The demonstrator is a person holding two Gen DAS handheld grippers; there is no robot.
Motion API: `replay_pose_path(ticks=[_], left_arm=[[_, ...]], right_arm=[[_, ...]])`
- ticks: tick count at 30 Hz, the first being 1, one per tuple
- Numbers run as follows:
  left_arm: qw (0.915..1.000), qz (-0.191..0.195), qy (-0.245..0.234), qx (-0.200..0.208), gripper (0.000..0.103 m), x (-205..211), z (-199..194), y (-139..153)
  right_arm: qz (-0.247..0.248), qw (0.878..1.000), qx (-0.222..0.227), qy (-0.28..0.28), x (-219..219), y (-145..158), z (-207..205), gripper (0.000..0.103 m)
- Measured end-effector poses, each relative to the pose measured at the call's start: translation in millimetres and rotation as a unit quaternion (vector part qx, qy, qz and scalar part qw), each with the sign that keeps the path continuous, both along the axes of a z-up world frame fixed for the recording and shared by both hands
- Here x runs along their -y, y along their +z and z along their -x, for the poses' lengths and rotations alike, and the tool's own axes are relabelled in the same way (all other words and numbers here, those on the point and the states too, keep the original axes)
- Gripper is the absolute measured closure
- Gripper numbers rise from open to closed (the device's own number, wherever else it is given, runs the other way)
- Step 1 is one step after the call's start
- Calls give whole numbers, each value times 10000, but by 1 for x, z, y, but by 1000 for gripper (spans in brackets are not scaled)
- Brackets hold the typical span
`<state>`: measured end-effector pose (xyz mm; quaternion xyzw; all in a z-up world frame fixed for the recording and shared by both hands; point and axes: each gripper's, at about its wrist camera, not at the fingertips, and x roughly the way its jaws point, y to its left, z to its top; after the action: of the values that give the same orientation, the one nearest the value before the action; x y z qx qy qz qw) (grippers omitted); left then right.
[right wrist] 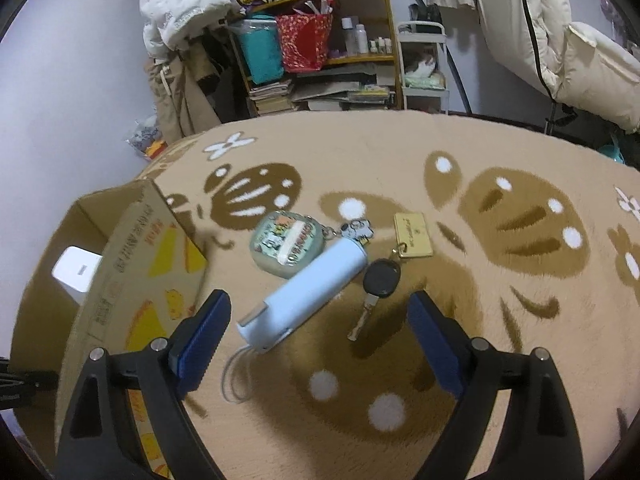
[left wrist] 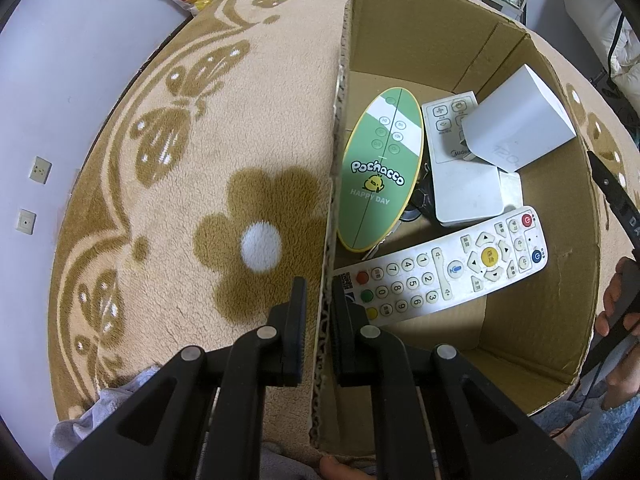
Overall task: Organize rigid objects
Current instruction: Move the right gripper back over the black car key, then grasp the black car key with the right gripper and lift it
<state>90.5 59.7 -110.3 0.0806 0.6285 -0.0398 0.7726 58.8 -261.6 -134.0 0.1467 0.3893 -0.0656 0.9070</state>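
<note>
Two grippers: left (left wrist: 320, 316) apparently clamps box wall (left wrist: 326, 216); right (right wrist: 316, 312) wide over blue tube (right wrist: 308, 292).

Fleecy cloth rug (left wrist: 180, 200); matt corrugated cardboard box (left wrist: 420, 40); glossy plastic remote (left wrist: 444, 268).

right claw (right wrist: 318, 326) spread wide | above light-blue device (right wrist: 308, 288) | car key (right wrist: 378, 282) beside it

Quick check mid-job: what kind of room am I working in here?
Probably a lived-in bedroom or living room at home: a plush beige blanket with brown butterflies, a cluttered wooden shelf of books and bottles, and padded white coats hanging.
</note>
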Motion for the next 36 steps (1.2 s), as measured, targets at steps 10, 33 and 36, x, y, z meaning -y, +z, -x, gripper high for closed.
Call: replay_pose_path(ticks=[10,33,36], left_arm=[[10000,-25,-9,-1,93,0,0,0],[10000,-55,-14,-18,93,1,0,-1],[10000,-68,-13,-21,93,2,0,-1]], right_arm=[[55,9995,-58,-294,17,-13,-3,8],[403,9980,-451,-203,39,-44,-32,39],[302,9980,-519,-179,42,-47,-36,39]])
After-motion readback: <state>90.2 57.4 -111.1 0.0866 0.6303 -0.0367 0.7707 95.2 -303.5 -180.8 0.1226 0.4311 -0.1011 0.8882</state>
